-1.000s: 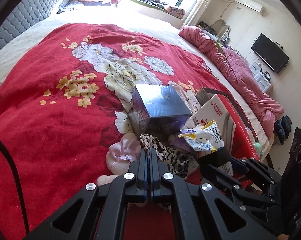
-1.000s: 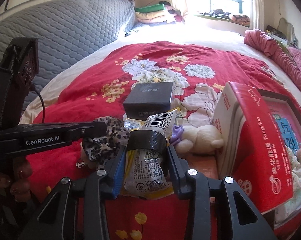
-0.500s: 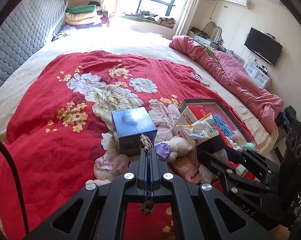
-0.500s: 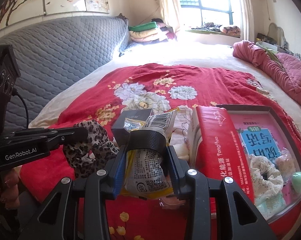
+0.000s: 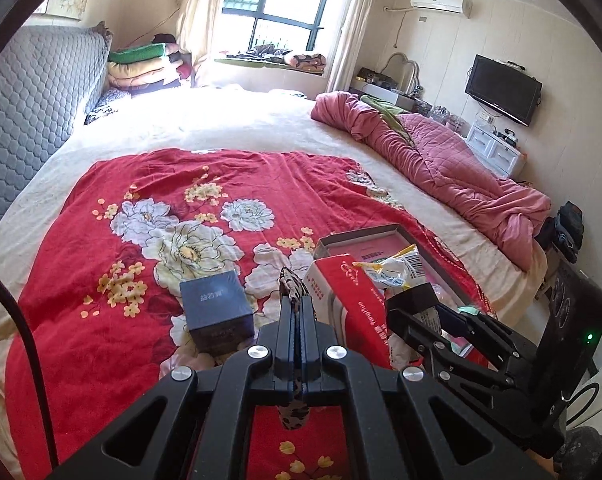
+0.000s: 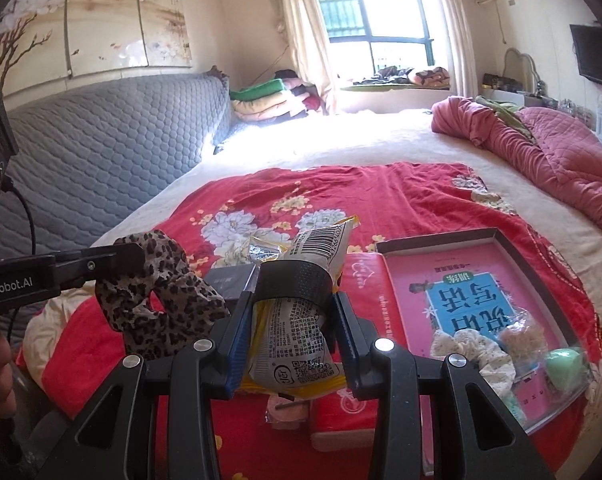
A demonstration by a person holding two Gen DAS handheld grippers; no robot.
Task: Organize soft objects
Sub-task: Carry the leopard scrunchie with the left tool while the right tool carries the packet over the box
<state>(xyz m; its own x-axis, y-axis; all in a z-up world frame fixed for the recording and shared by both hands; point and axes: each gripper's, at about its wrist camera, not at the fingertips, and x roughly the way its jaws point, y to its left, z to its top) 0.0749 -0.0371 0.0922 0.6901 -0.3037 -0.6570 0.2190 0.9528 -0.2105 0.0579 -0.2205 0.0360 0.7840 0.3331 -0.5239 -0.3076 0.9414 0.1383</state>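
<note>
My left gripper [image 5: 297, 304] is shut on a leopard-print scrunchie [image 5: 291, 284], held up above the red floral blanket [image 5: 141, 240]. The right wrist view shows the same scrunchie [image 6: 161, 312] hanging from that gripper [image 6: 131, 258] at the left. My right gripper [image 6: 293, 300] is shut on a white and yellow snack packet [image 6: 297, 344], lifted over a red tissue pack [image 6: 365, 288]. In the left wrist view the packet [image 5: 397, 268] sticks out of the right gripper [image 5: 415, 304]. An open box lid [image 6: 453, 238] with a pink book holds a pale scrunchie [image 6: 473, 348] and a green soft piece [image 6: 563, 364].
A dark blue box [image 5: 217, 310] stands on the blanket left of the tissue pack [image 5: 353, 304]. A pink soft toy [image 6: 287, 412] lies under the packet. A pink quilt [image 5: 441, 168] lies bunched at the bed's right side. The grey padded headboard [image 6: 101, 160] runs along the left.
Both grippers have risen from the pile, the left with the leopard scrunchie, the right with the packet. The plush toys and blue box have dropped lower in view; the box lid has come into sight.
</note>
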